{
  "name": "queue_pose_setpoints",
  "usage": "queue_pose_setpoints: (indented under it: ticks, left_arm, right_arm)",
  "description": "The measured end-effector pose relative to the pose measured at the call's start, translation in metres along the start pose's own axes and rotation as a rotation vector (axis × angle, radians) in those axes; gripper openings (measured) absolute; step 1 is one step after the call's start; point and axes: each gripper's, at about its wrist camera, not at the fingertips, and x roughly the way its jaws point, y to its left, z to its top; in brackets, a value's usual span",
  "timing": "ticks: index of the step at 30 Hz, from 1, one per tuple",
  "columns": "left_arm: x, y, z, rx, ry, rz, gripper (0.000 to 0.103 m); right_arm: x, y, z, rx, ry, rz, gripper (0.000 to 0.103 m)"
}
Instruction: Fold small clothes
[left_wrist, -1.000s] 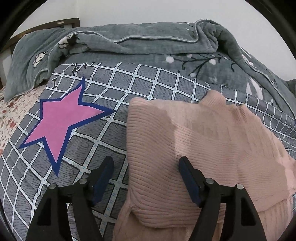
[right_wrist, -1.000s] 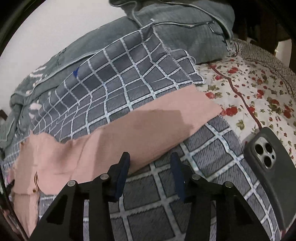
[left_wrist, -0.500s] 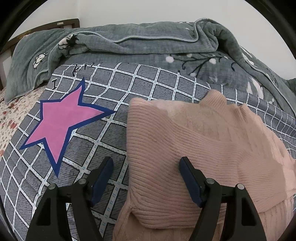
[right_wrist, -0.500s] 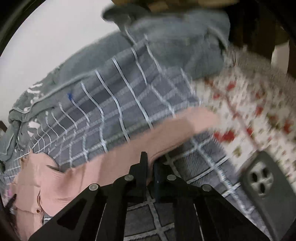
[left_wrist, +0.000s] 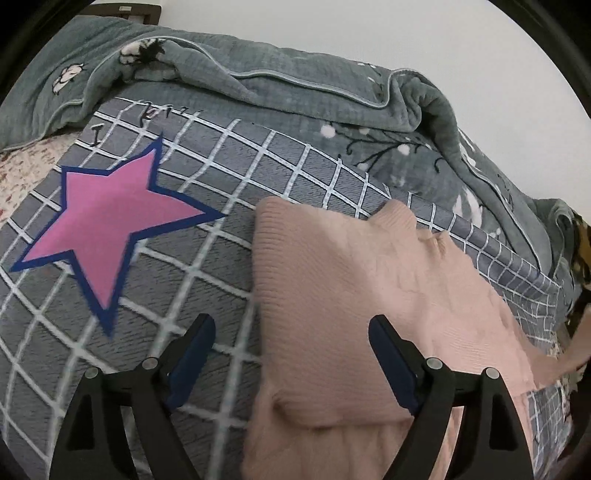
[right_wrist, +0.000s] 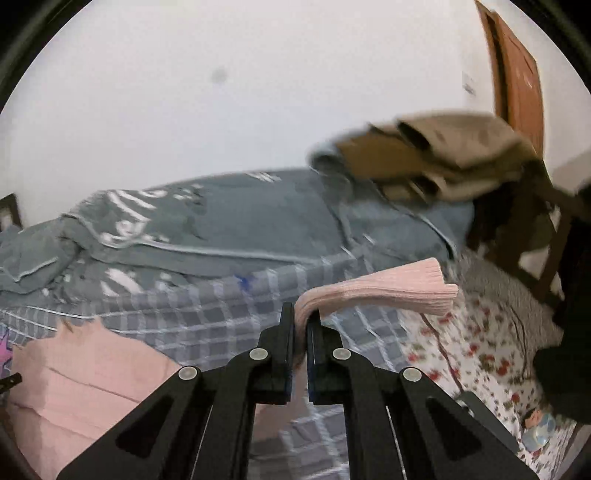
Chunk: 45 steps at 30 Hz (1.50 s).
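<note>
Pink sweater (left_wrist: 369, 314) lies on a grey checked blanket (left_wrist: 240, 177) as its sleeve (right_wrist: 388, 291) is lifted.

The left gripper (left_wrist: 291, 332) hovers over the sweater's folded body, its jaws spreading and the knit's edge lying between them unpinched; this view alone shows a pink star (left_wrist: 107, 225) with a navy border printed on the blanket and black handwritten-style lettering (left_wrist: 144, 118) beyond it, too distorted to read past a possible "I". The right gripper (right_wrist: 301, 325) is pressed together on the ribbed sleeve, whose cuff flares out past the fingertips; only this view shows a red-flowered sheet (right_wrist: 472, 339), a brown garment (right_wrist: 436, 162) draped over a dark chair, a wooden door (right_wrist: 517, 77) and a grey quilt (right_wrist: 221, 229).
</note>
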Motion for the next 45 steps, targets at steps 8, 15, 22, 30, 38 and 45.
queue_pose_setpoints:
  ticks: [8,15,22,30,38,45]
  left_arm:
    - [-0.029,0.061,0.007,-0.076,-0.046,0.031,0.085]
    - [-0.041,0.108,0.009,-0.116,-0.052,0.104,0.085]
    - [-0.047,0.107,0.0,-0.023,-0.051,0.124,0.085]
    - [-0.044,0.098,0.0,-0.053,-0.047,0.045,0.085]
    - [-0.037,0.053,0.003,-0.049,-0.071,-0.095,0.085]
    - [-0.037,0.0,0.004,0.042,-0.134,-0.112,0.085]
  right_arm:
    - [-0.032,0.163,0.013,-0.137,-0.049,0.211,0.005]
    - [-0.045,0.32,-0.032,-0.217,0.026,0.471,0.005]
    - [-0.014,0.411,-0.11,-0.349,0.249,0.574,0.011]
    - [-0.032,0.342,-0.119,-0.383,0.135,0.522,0.058]
    - [-0.002,0.207,-0.118,-0.345,0.163,0.322,0.058]
    - [0.042,0.152,-0.142,-0.258,0.32,0.335,0.058]
